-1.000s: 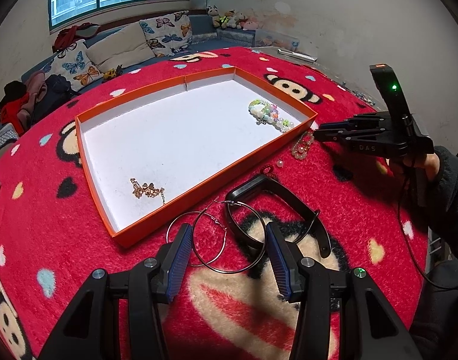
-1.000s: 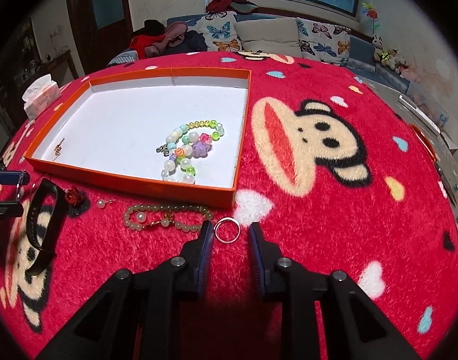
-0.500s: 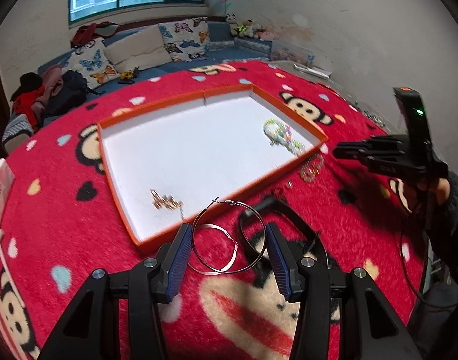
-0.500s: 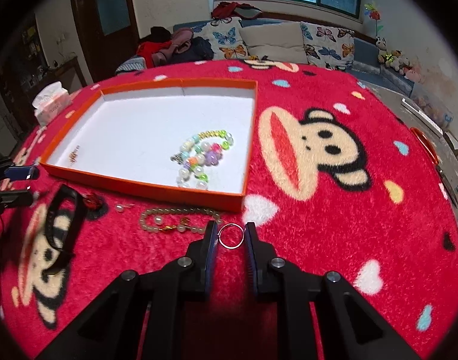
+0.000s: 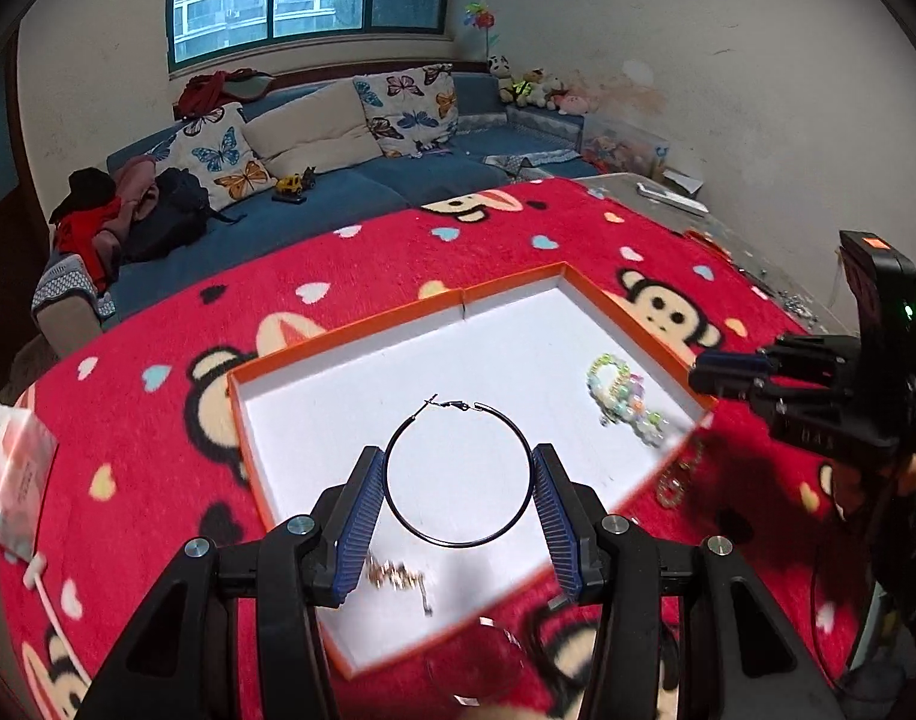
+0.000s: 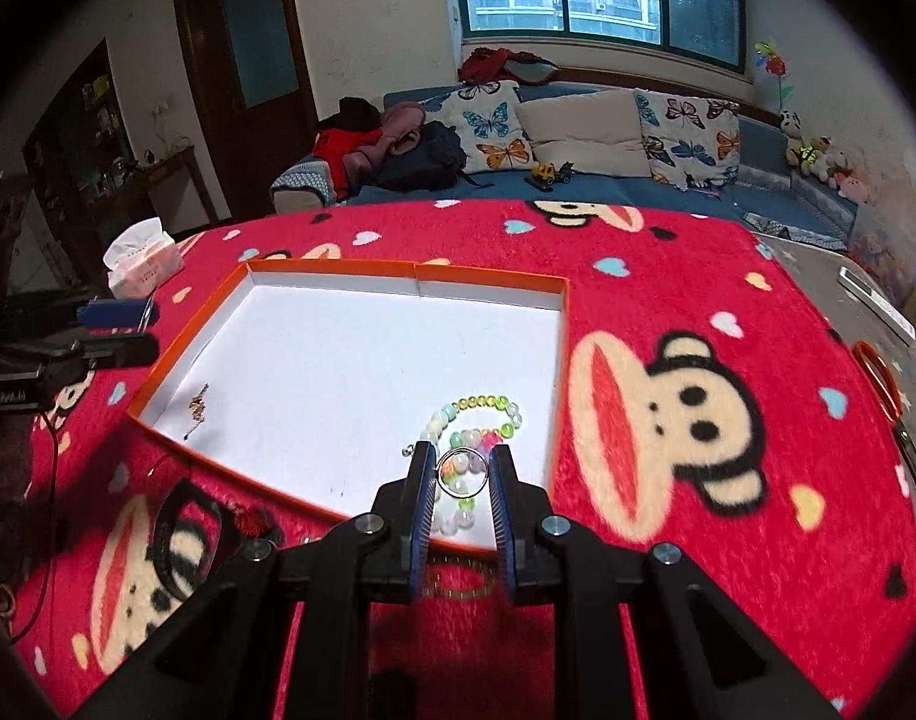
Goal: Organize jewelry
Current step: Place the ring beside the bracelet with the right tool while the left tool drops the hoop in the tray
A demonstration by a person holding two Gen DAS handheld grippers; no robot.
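My left gripper (image 5: pixel 457 474) is shut on a large dark hoop earring (image 5: pixel 458 414) and holds it in the air over the near part of the orange tray (image 5: pixel 506 285). My right gripper (image 6: pixel 463 471) is shut on a small silver ring (image 6: pixel 463 451) and holds it above the tray's (image 6: pixel 338 267) near right corner, over a pastel bead bracelet (image 6: pixel 488 405). The bracelet also shows in the left wrist view (image 5: pixel 617 390). A gold chain (image 6: pixel 197 408) lies in the tray's left end, blurred in the left wrist view (image 5: pixel 395 576).
On the red monkey blanket (image 6: pixel 698 276) in front of the tray lie a black band (image 6: pixel 179 540), a second hoop earring (image 5: pixel 488 666), a bead string (image 5: pixel 677 480) and a small red piece (image 6: pixel 251 519). A tissue pack (image 6: pixel 143 261) sits at the far left.
Both grippers have lifted off the blanket and moved over the tray, the left carrying the hoop earring, the right carrying the ring. The second hoop stayed on the blanket.
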